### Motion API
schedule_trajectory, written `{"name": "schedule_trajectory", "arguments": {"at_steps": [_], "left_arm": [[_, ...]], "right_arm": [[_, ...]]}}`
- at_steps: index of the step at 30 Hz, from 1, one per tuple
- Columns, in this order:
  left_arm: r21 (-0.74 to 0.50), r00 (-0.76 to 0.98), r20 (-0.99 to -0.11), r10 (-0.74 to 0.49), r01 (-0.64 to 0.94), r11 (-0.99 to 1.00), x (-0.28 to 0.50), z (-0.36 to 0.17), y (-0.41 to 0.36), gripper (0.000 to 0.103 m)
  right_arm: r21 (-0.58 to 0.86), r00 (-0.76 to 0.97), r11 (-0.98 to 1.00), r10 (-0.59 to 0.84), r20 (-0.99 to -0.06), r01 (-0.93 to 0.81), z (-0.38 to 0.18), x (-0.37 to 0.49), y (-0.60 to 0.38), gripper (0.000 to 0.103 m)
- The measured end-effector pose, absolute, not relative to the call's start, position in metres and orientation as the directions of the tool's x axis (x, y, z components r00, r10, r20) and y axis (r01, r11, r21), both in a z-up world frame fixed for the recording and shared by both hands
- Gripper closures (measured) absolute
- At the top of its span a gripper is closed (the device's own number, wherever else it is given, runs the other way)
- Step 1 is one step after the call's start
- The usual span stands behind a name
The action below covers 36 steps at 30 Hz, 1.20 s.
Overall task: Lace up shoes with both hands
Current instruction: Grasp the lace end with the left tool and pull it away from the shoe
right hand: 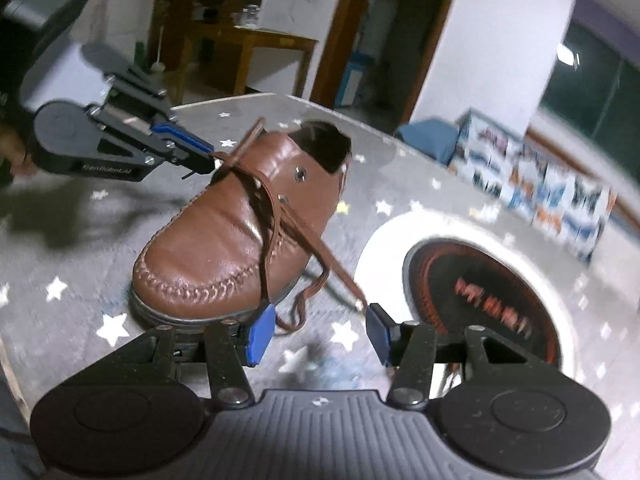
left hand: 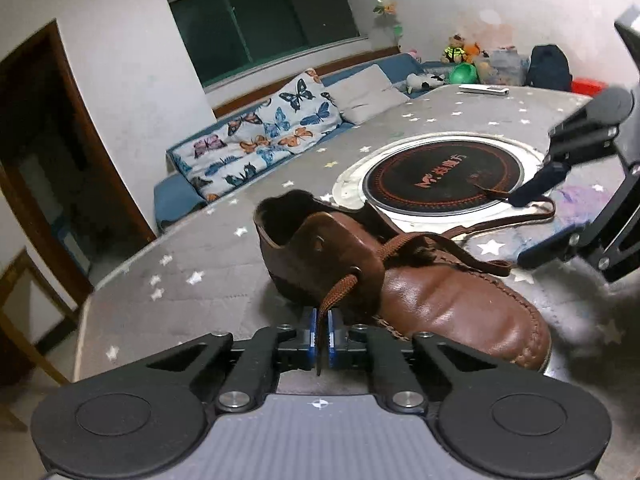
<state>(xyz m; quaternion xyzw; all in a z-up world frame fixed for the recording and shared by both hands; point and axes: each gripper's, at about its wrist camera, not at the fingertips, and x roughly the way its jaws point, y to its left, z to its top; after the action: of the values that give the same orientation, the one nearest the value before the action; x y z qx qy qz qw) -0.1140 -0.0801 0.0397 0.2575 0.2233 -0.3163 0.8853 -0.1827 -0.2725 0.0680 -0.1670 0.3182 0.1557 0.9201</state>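
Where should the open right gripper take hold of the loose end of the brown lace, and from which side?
Near its tip, I'd judge: the loose lace end slants off the shoe to finish just ahead of the right gripper, clear of the leather. Come straight forward, pads either side of the flat strand.

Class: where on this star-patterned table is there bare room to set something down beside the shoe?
Free: the table on the heel side of the shoe, towards the butterfly cushion. Crowded: between the shoe and round hob, where laces trail.

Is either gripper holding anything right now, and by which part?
The left gripper pinches the brown shoelace near its tip, between closed fingers. The right gripper is open, holding nothing.
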Motion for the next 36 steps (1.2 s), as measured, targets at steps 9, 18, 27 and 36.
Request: {"name": "schedule_trajectory", "arguments": {"at_steps": [9, 18, 27, 36], "left_arm": [[0.407, 0.719, -0.554, -0.419, 0.673, 0.617, -0.116, 0.04, -0.088, 0.085], [0.349, 0.741, -0.517, -0.428, 0.639, 0.685, -0.122, 0.044, -0.08, 0.1], [0.168, 0.847, -0.469, -0.25, 0.363, 0.917, -0.137, 0.054, -0.031, 0.101], [0.127, 0.902, -0.432, -0.011, 0.073, 0.989, -0.147, 0.063, 0.02, 0.101]], "right_arm": [[-0.18, 0.75, 0.903, 0.197, -0.632, -0.389, 0.063, -0.181, -0.272, 0.051], [-0.164, 0.751, 0.912, 0.197, -0.631, -0.377, 0.057, -0.184, -0.273, 0.051], [-0.144, 0.757, 0.925, 0.189, -0.625, -0.35, 0.054, -0.186, -0.278, 0.051], [-0.117, 0.753, 0.931, 0.202, -0.626, -0.347, 0.053, -0.185, -0.279, 0.05]]}}
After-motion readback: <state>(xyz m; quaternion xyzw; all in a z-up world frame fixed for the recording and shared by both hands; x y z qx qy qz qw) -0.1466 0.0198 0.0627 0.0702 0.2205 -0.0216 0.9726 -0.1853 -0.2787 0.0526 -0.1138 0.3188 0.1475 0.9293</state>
